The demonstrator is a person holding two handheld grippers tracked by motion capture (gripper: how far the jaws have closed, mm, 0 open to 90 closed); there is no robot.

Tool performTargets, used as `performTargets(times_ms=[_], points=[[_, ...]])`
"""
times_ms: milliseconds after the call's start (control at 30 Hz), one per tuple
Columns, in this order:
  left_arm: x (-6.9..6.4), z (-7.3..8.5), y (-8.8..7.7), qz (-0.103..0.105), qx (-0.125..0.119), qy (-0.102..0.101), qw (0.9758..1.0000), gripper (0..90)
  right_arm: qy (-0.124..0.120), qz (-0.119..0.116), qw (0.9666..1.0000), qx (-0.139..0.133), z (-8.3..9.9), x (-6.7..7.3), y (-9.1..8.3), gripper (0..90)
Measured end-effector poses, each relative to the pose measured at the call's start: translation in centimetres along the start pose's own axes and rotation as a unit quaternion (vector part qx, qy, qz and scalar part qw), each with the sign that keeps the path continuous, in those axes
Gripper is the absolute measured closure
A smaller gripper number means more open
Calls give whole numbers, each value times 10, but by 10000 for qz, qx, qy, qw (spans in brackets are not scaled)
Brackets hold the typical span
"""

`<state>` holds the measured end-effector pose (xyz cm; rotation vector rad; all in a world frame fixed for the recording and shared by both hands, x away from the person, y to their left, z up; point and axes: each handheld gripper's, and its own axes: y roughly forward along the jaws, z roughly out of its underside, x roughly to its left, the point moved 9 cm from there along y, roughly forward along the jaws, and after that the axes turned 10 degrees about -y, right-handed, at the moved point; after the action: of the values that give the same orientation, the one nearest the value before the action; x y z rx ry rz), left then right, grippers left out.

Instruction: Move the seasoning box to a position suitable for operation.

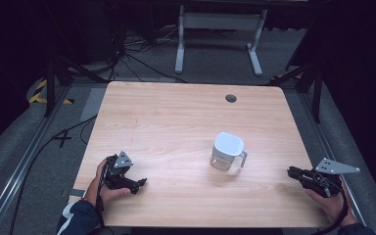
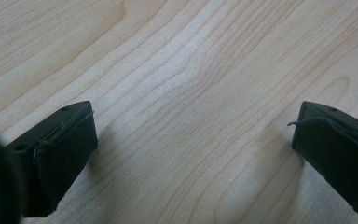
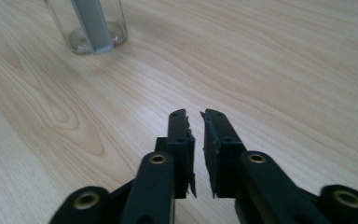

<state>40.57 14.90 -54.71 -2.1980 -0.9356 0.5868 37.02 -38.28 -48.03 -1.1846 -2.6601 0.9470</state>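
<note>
Jug point(image 1: 227, 151): upright mid-tabletop point(image 1: 176, 112) | my left gripper point(image 1: 136, 184) fingers: wide, empty | my right gripper point(image 1: 292, 171) fingers: nearly together, empty

The jug point(image 1: 227, 151) stands on the table point(image 1: 176, 112), right of the frame's centre. The left gripper point(image 1: 136, 184) lies at lower left, the right gripper point(image 1: 292, 171) at lower right, both well apart from the jug.

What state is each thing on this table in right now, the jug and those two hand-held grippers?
Clear jug: upright, white lid on, handle toward the right hand-held gripper, untouched.
Left hand-held gripper: jaws wide open, nothing between them, low over the table.
Right hand-held gripper: jaws nearly shut, a narrow gap, holding nothing.
</note>
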Motion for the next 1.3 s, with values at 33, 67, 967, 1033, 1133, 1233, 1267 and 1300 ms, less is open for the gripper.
performTargets(times_ms=[33, 67, 967, 1033, 1133, 1233, 1267, 1300], points=[[0, 0, 0, 0, 3, 1, 10000, 3, 13, -10, 10000, -45, -3, 0, 0, 854], [0, 0, 0, 0, 3, 1, 10000, 3, 13, -10, 10000, -45, -3, 0, 0, 854], [0, 0, 0, -5, 11, -4, 10000, 4, -832, -491, 9926, -740, -129, 23, 40, 899], [0, 0, 0, -2, 27, 2, 10000, 4, -861, -533, 9919, -767, -137, 27, 46, 899], [0, 0, -1, -3, 34, 5, 10000, 4, -942, -626, 9905, -778, -145, 34, 54, 899], [0, 0, 0, 4, 19, -2, 10000, 4, -1016, -714, 9894, -749, -149, 40, 60, 899], [0, 0, 0, -4, 28, 7, 10000, 4, -1051, -740, 9890, -726, -149, 43, 63, 899], [0, 0, 0, -4, -1, -3, 10000, 4, -1050, -769, 9889, -723, -150, 45, 65, 899]])
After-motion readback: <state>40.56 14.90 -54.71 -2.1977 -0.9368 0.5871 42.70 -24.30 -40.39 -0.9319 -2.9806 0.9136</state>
